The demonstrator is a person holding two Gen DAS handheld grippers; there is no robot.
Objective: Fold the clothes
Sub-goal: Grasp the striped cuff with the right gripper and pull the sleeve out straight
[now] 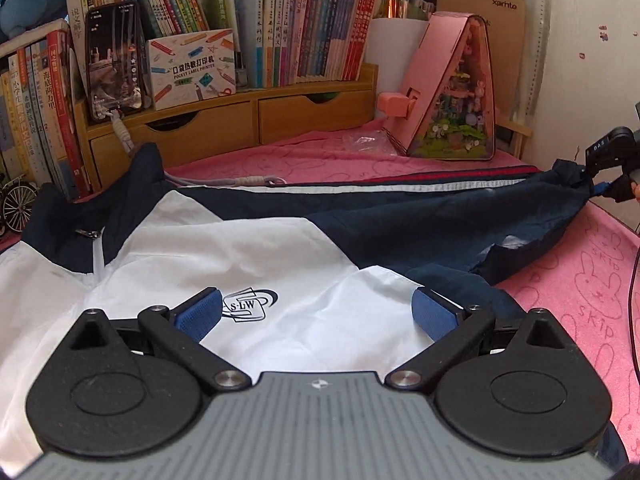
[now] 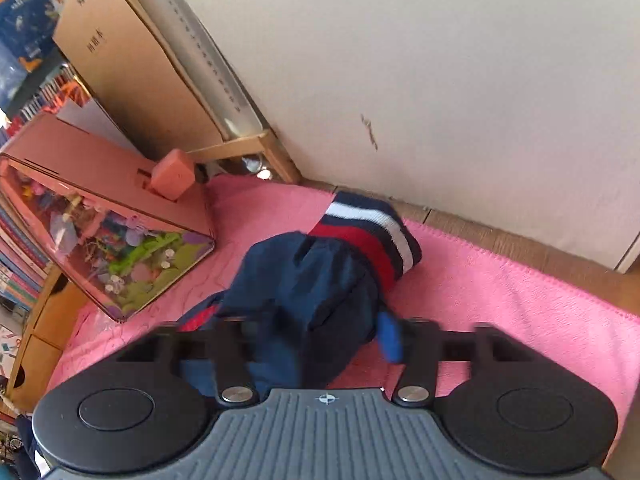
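A white and navy jacket [image 1: 248, 256] lies spread on the pink mat [image 1: 580, 280], chest logo [image 1: 250, 304] facing up. My left gripper [image 1: 316, 312] hovers open just over the white chest, its blue pads [image 1: 198, 312] either side of the logo, holding nothing. The navy sleeve [image 1: 460, 216] stretches out to the right, where my right gripper [image 1: 612, 172] pinches its end. In the right wrist view the sleeve [image 2: 304, 280] bunches between the fingers of the right gripper [image 2: 316, 340], and the striped cuff [image 2: 372, 232] hangs past them. One blue pad [image 2: 390, 340] shows; fabric hides the other.
A pink triangular model house [image 1: 452, 92] stands at the back right on the mat. Behind is a wooden desk shelf [image 1: 240, 120] with drawers, books and a propped phone [image 1: 114, 60]. A white wall [image 2: 440, 80] borders the right side. A dark cable [image 1: 634, 300] hangs at the right edge.
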